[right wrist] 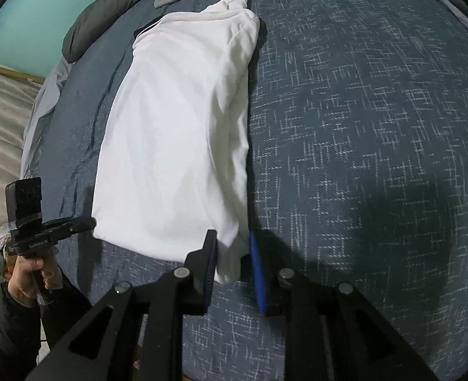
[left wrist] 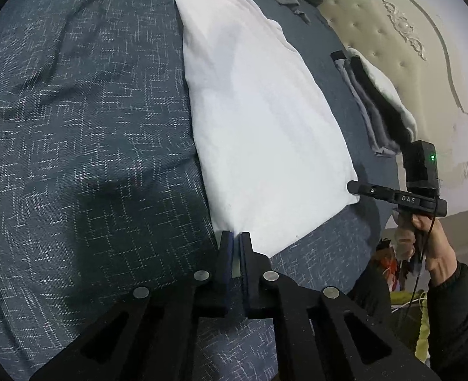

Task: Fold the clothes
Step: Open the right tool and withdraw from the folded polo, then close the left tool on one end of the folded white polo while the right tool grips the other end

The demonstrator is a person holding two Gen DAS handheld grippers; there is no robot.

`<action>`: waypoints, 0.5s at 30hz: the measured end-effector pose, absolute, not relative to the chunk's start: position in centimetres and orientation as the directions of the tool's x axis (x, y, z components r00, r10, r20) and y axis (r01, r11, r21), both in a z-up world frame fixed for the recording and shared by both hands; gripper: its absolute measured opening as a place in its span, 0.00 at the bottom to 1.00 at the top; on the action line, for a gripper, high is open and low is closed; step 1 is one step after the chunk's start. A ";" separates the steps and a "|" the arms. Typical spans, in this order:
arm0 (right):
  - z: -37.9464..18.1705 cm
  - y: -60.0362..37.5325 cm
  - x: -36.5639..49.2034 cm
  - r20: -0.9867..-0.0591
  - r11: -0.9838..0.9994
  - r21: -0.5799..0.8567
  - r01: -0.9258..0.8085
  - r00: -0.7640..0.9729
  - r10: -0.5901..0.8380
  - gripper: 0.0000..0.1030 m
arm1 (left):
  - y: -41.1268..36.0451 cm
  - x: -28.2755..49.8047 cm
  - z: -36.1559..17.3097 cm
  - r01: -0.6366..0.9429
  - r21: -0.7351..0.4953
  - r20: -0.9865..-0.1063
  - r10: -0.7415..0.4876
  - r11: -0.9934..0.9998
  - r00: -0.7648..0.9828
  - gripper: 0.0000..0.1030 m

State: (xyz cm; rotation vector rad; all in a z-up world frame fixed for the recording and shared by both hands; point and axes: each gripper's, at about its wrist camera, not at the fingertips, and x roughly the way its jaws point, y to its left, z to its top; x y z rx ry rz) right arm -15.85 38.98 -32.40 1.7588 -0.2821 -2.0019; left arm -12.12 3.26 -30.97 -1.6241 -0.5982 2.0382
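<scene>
White shirt (right wrist: 176, 133) folded long on blue bedspread (right wrist: 361, 127)

The light is soft and a bit dim. The white shirt (left wrist: 259, 120) looks brightest. A big dark shadow lies on the blue bed cover (right wrist: 376, 127). Both pictures bend round, with black corners. Edges look blurry.

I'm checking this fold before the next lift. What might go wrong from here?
1. The right gripper has its fingers spread around the white shirt's corner without clamping it, so a lift now would probably leave that corner behind.
2. The left gripper looks shut at the other hem corner; if it rises alone, the fold may skew.
</scene>
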 end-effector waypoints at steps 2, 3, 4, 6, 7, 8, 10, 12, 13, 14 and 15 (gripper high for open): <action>-32.3 39.5 -16.0 -0.882 -0.874 0.444 0.195 -0.077 -0.465 0.19 | 3.1 -12.0 -30.9 -0.091 -0.594 -0.776 0.599 -0.799 -0.196 0.04; -32.2 39.5 -16.0 -0.879 -0.873 0.449 0.192 -0.078 -0.470 0.19 | 3.1 -12.0 -30.8 -0.093 -0.593 -0.777 0.598 -0.800 -0.197 0.04; -32.2 39.7 -16.1 -0.877 -0.872 0.453 0.186 -0.079 -0.473 0.19 | 3.0 -11.9 -30.8 -0.096 -0.591 -0.777 0.597 -0.801 -0.198 0.04; -32.0 40.1 -16.1 -0.871 -0.867 0.468 0.172 -0.081 -0.485 0.20 | 2.8 -11.9 -30.6 -0.094 -0.590 -0.777 0.596 -0.802 -0.202 0.04; -31.9 40.2 -16.2 -0.865 -0.863 0.478 0.163 -0.082 -0.494 0.20 | 2.6 -11.9 -30.5 -0.091 -0.591 -0.776 0.596 -0.801 -0.204 0.04; -31.7 40.4 -16.2 -0.862 -0.861 0.484 0.156 -0.085 -0.500 0.20 | 2.4 -11.8 -30.5 -0.086 -0.596 -0.774 0.599 -0.799 -0.206 0.04; -31.3 40.7 -16.5 -0.860 -0.863 0.486 0.137 -0.098 -0.500 0.29 | 1.8 -11.8 -30.4 -0.077 -0.603 -0.769 0.604 -0.794 -0.209 0.05; -31.1 41.0 -16.8 -0.855 -0.860 0.497 0.115 -0.105 -0.508 0.39 | 1.7 -12.0 -30.3 -0.066 -0.600 -0.772 0.599 -0.797 -0.212 0.06; -31.0 41.1 -16.9 -0.851 -0.857 0.504 0.104 -0.108 -0.514 0.39 | 1.6 -12.0 -30.3 -0.061 -0.605 -0.769 0.603 -0.794 -0.212 0.07; -31.0 41.1 -17.1 -0.850 -0.856 0.507 0.098 -0.103 -0.516 0.40 | 1.6 -12.1 -30.3 -0.057 -0.609 -0.767 0.605 -0.791 -0.212 0.09; -31.1 40.9 -17.2 -0.856 -0.860 0.502 0.094 -0.092 -0.509 0.41 | 1.6 -12.2 -30.3 -0.052 -0.613 -0.765 0.608 -0.788 -0.211 0.12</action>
